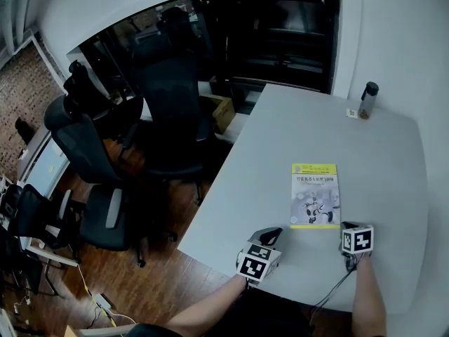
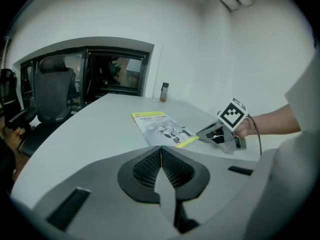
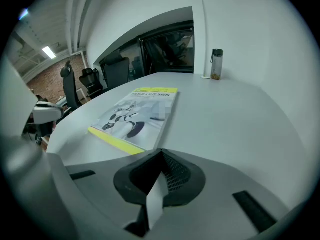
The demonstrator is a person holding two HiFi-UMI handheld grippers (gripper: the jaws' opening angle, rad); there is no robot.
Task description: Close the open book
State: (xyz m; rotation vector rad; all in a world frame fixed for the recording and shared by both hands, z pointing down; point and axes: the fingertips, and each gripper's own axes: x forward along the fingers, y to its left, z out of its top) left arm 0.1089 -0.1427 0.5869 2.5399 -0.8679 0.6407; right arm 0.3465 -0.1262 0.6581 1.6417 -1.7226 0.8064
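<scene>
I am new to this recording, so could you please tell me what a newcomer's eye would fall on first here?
A closed book with a yellow-trimmed cover lies flat on the pale table, towards its near edge. The left gripper and right gripper sit just short of the book's near corners, both shut and empty. A dark-capped bottle stands alone at the far corner.

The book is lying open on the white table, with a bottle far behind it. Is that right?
Not quite: the book is closed, cover up, as the head view shows. It does lie on the white table, with the bottle far behind it.
</scene>
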